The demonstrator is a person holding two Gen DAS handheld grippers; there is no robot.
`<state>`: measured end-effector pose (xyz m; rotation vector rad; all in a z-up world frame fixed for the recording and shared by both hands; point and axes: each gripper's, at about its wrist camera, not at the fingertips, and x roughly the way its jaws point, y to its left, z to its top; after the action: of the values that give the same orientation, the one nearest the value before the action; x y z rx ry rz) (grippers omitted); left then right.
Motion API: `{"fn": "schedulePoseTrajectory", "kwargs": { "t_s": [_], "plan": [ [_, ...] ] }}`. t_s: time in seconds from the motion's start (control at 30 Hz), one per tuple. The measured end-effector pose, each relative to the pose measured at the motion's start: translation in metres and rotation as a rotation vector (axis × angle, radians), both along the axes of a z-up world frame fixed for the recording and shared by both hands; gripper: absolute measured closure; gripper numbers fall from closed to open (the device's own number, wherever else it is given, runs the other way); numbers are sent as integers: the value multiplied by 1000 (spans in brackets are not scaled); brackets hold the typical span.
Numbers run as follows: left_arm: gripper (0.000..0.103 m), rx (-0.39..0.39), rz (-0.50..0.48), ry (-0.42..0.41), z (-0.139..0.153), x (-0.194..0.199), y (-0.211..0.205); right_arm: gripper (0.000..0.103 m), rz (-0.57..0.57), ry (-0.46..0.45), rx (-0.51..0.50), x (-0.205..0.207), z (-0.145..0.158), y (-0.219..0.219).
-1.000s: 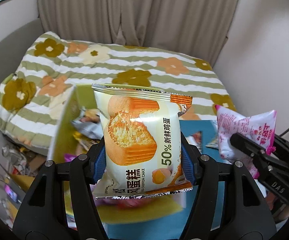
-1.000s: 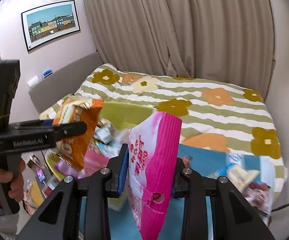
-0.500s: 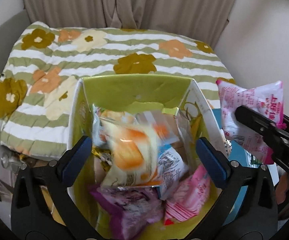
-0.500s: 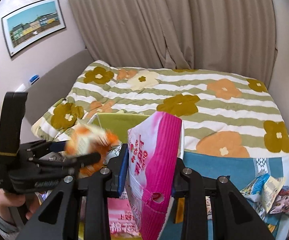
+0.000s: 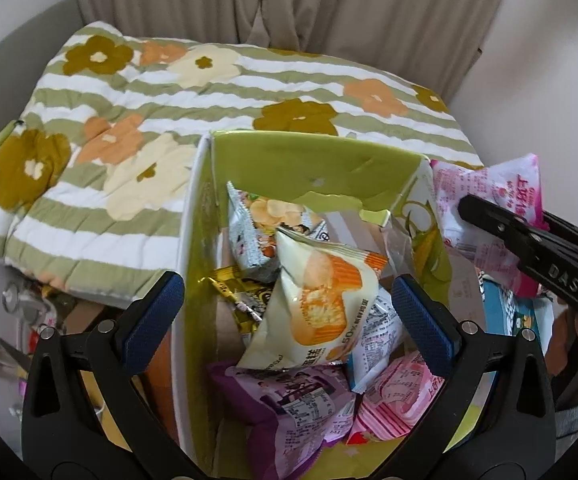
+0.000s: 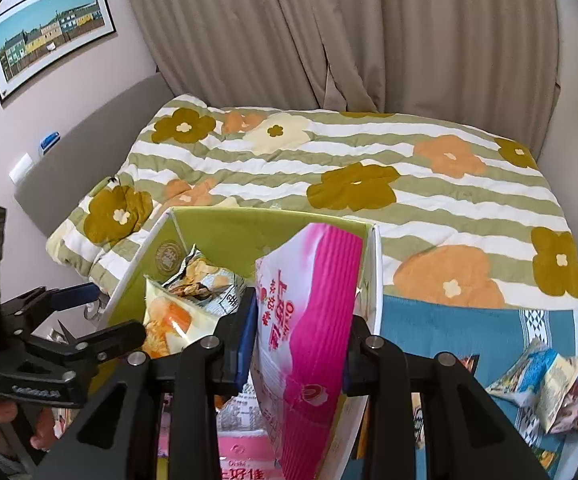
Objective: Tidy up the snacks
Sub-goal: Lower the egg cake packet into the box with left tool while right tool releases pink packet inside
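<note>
A green-lined cardboard box [image 5: 313,164] holds several snack packets. The cream and orange chiffon cake packet [image 5: 317,304] lies on top of them, free of any gripper. My left gripper [image 5: 289,312] is open and empty above the box. My right gripper [image 6: 299,340] is shut on a pink and white snack bag [image 6: 309,320], held upright over the box's right side [image 6: 373,264]. That bag and the right gripper also show at the right of the left wrist view [image 5: 489,208].
The box stands at the foot of a bed with a striped floral quilt [image 6: 329,160]. A blue cloth [image 6: 469,328] to the right carries more loose snack packets [image 6: 549,384]. Clutter lies on the floor left of the box [image 5: 29,320].
My left gripper opened and the chiffon cake packet dropped into the box. Both grippers moved forward over the box. The right gripper kept its hold on the pink bag.
</note>
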<state>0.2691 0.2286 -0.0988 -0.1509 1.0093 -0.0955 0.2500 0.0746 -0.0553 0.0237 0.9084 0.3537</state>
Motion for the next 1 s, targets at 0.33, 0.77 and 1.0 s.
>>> {"fn": "schedulePoseTrajectory", "kwargs": {
  "t_s": [0.33, 0.77, 1.0],
  "plan": [
    [0, 24, 31, 19, -6, 4, 2, 42, 9, 38, -30, 35, -22, 12],
    [0, 31, 18, -16, 8, -11, 3, 0, 43, -6, 3, 11, -10, 13],
    [0, 36, -6, -67, 29, -24, 7, 0, -26, -11, 12, -9, 12, 9]
  ]
}}
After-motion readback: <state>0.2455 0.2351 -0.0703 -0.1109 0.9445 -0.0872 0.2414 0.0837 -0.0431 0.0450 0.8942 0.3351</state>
